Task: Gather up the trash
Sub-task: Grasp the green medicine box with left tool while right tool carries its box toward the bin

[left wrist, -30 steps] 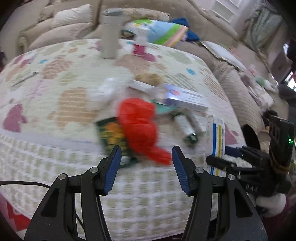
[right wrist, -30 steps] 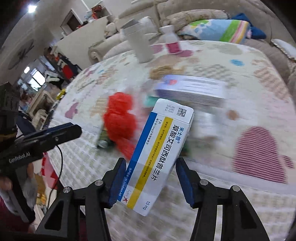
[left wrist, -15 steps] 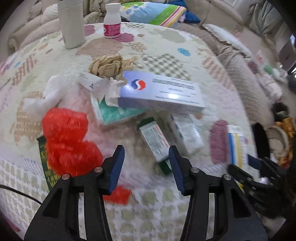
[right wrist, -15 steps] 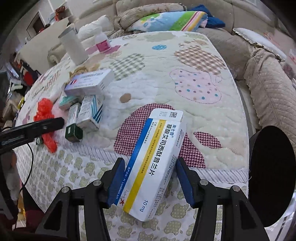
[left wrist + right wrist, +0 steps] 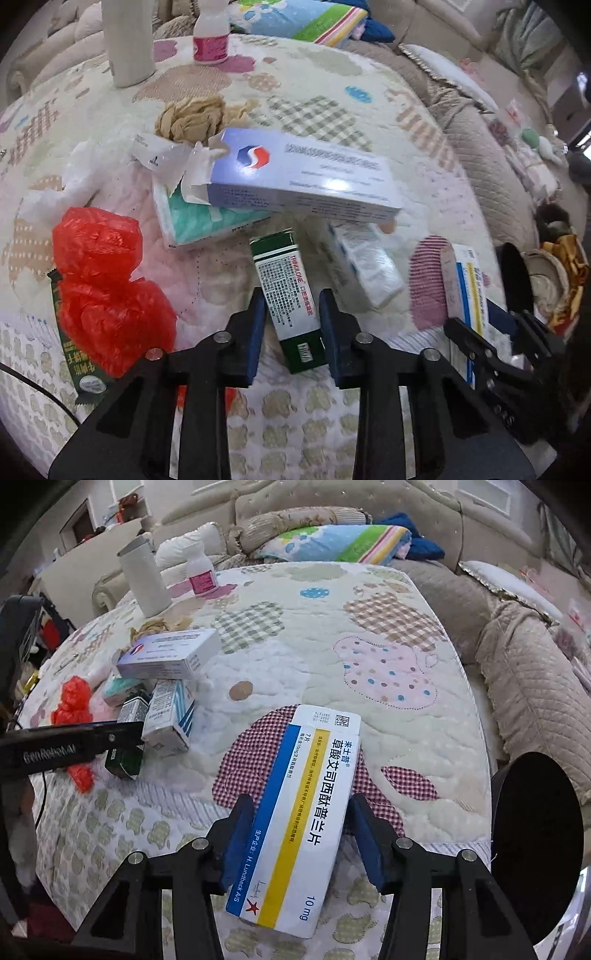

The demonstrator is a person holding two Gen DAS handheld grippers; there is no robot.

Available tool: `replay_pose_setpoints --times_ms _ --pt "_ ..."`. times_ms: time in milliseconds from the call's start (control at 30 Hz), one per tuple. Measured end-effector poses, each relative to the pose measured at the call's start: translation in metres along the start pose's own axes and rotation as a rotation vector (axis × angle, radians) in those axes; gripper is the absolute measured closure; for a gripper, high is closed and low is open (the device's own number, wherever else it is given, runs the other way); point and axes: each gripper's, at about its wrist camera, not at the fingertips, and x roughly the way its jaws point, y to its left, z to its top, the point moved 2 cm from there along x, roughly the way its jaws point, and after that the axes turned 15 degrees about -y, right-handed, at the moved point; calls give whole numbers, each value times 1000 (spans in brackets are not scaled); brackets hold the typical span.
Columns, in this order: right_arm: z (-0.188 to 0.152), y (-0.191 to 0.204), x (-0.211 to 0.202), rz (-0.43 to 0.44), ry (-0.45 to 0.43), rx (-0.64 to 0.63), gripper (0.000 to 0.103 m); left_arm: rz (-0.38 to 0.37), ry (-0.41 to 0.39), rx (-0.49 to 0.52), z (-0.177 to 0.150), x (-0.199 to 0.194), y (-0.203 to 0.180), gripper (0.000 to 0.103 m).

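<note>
A green and white medicine box (image 5: 290,299) lies on the quilted table cover (image 5: 317,96) near its front edge. My left gripper (image 5: 293,317) points down over it, its jaws closing, both blue pads against the box's long sides. My right gripper (image 5: 303,819) is shut on a white box with blue and yellow stripes (image 5: 306,812), its jaws squeezing in a little; the box tilts over the table's front edge. A black round bin (image 5: 532,849) stands just right of that gripper. The right gripper (image 5: 480,332) and its box show at the right of the left wrist view.
A red plastic bag (image 5: 99,288) on a green wrapper (image 5: 74,354) lies left of the left gripper. Behind it lie a purple-white carton (image 5: 303,181), a teal box (image 5: 192,218), a blue-striped white box (image 5: 365,266) and crumpled tissue (image 5: 192,118). A white tumbler (image 5: 127,40) and pink-labelled bottle (image 5: 210,40) stand far back.
My left gripper swung from the red bag to the right onto the green box and its jaws narrowed around it. My right gripper carried its box right, toward the black bin.
</note>
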Motion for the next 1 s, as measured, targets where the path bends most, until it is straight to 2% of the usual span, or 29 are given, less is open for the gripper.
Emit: replay_pose_setpoints --times_ms 267,433,700,1000 --pt "9 -23 -25 24 -60 70 53 -77 -31 60 -1 -38 -33 79" --pt "13 -39 -40 7 -93 102 53 -119 -48 129 -1 -48 -72 79" --pt "8 -79 -68 -52 -132 152 53 -191 -35 228 -5 -37 -143 79" --pt "-12 -149 -93 -167 -138 258 53 -232 -28 340 -7 -12 -216 79"
